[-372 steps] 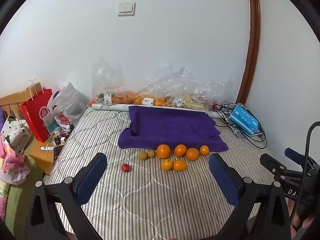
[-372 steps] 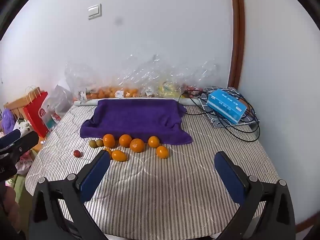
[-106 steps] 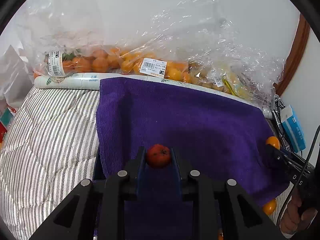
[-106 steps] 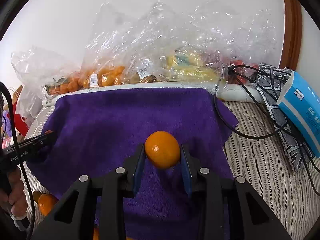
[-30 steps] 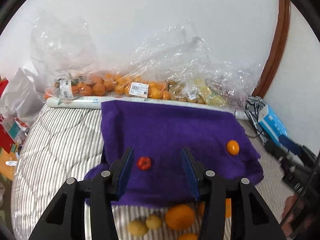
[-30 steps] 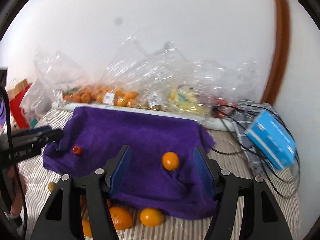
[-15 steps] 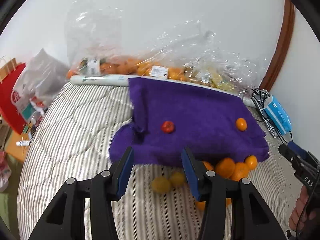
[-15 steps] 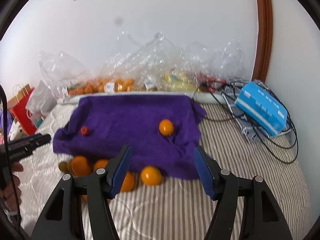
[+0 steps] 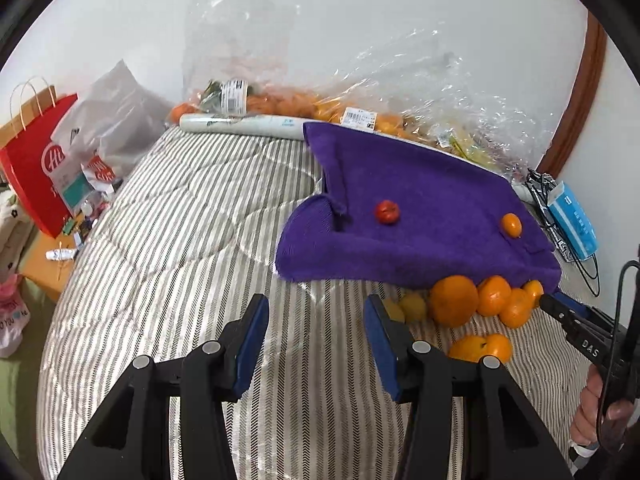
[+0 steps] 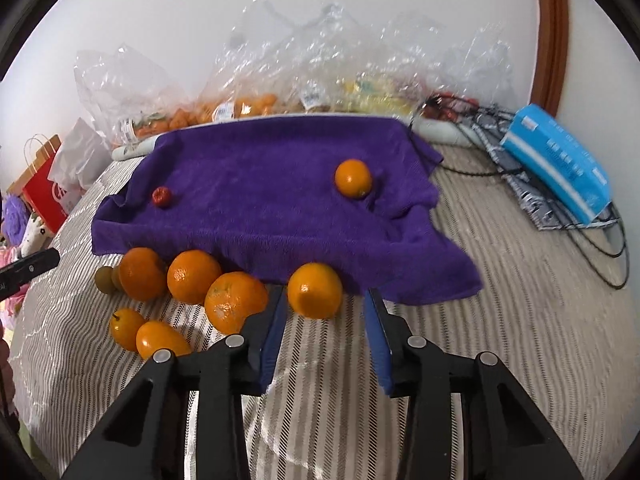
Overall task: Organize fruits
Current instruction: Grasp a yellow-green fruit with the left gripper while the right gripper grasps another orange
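Purple terry towel (image 10: 264, 196) at twelve o'clock; my right gripper (image 10: 326, 308) gapes around a round orange (image 10: 315, 290), my left gripper (image 9: 316, 326) spread empty.

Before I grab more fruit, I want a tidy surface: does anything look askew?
Yes. The purple towel lies crooked and rumpled: its left corner is folded into a bunched flap, and its front edge droops against the oranges on the striped mattress. Nothing looks spilled or damaged.

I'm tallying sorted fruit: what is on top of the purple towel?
On the purple towel lie one small red fruit and one orange, well apart. Whatever lies beneath the towel is hidden.
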